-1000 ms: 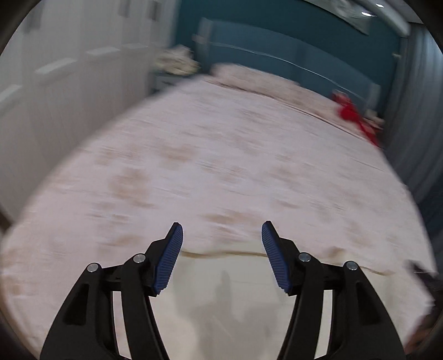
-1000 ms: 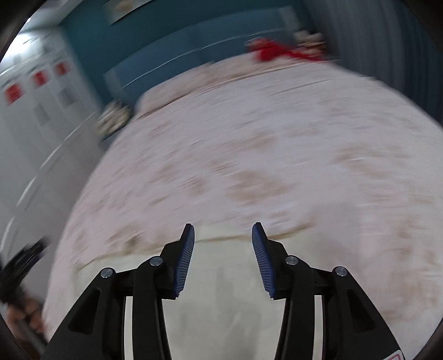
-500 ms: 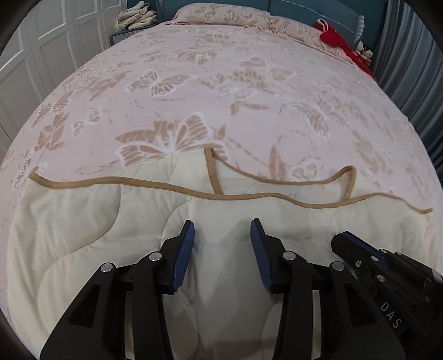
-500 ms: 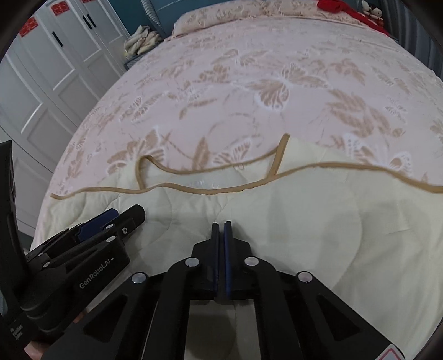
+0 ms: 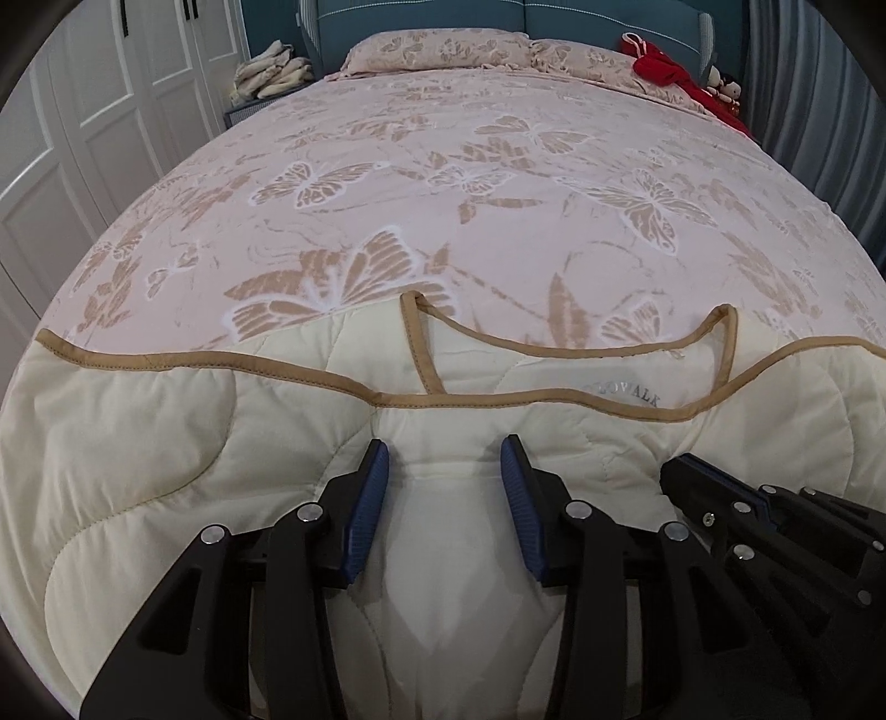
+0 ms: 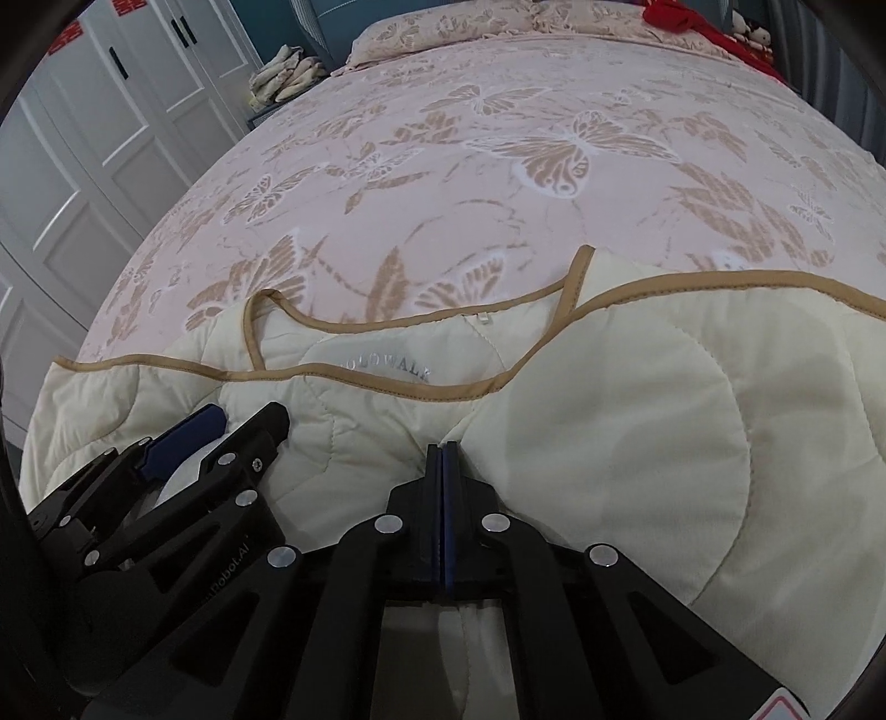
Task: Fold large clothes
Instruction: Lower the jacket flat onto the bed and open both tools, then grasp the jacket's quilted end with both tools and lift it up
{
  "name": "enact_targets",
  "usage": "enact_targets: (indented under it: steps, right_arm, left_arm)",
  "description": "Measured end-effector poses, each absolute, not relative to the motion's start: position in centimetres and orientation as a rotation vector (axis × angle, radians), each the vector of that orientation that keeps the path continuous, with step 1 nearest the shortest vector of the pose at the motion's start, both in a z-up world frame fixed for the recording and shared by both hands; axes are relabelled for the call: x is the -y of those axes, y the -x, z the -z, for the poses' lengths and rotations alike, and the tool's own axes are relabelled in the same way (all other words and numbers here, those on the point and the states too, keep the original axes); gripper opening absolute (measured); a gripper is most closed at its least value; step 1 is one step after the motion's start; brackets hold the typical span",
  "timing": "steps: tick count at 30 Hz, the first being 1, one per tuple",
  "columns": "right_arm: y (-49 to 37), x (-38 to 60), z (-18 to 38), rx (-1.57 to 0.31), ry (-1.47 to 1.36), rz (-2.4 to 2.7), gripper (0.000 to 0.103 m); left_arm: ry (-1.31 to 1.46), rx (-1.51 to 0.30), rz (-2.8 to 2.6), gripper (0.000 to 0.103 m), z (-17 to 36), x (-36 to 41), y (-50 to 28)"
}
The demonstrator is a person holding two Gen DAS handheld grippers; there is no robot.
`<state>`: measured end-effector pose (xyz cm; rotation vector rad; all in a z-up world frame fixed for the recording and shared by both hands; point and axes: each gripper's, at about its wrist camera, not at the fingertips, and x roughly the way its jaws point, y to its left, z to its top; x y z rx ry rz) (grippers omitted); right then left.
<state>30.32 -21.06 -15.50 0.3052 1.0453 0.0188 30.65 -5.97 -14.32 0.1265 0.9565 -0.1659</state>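
A cream quilted garment (image 5: 166,432) with tan trim lies spread on the near end of the bed; it also shows in the right wrist view (image 6: 637,387). My left gripper (image 5: 444,471) is open, its blue pads on either side of a raised ridge of the cream fabric. My right gripper (image 6: 443,451) is shut on a fold of the garment just below the neckline. Each gripper shows in the other's view: the right one at the lower right (image 5: 720,487), the left one at the lower left (image 6: 210,437).
The bed (image 5: 498,183) has a pink butterfly-print cover and pillows (image 5: 443,50) at the far end. A red cloth (image 5: 664,69) lies at the far right. White wardrobe doors (image 5: 83,138) stand left; a nightstand with folded cloths (image 5: 271,72) is beside the headboard.
A second ago both grippers were swinging over the bed, both open. Half a second ago they reached the garment and the right one shut on it. Since then both hold nearly still.
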Motion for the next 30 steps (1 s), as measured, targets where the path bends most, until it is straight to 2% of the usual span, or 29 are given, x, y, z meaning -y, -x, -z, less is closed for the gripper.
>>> enact_targets:
  steps: [19,21,23,24,26,30]
  right_arm:
    - [-31.8,22.0,16.0,-1.019,-0.386,-0.034,0.0]
    - [-31.4,22.8,14.4,-1.026,-0.413,-0.011,0.0]
    - [-29.3,24.0,10.7,-0.955,-0.426,0.051,0.013]
    - [-27.9,24.4,8.9,-0.923,-0.428,0.041,0.013]
    - [-24.1,24.8,5.9,-0.904,-0.398,0.015,0.013]
    - [-18.0,23.4,5.6,-0.972,-0.435,-0.048,0.012]
  left_arm:
    - [-0.068,-0.948,0.178,0.042,14.3,5.5,-31.1]
    - [0.046,-0.971,0.214,0.043,12.1,3.1,-30.7]
    - [0.143,-0.953,0.206,0.044,9.1,-0.6,-29.0]
    - [0.171,-0.945,0.207,0.046,8.0,-2.3,-28.1]
    - [0.23,-0.933,0.177,0.06,5.5,-7.7,-24.8]
    - [0.398,-0.997,0.083,0.064,6.0,-16.1,-19.4]
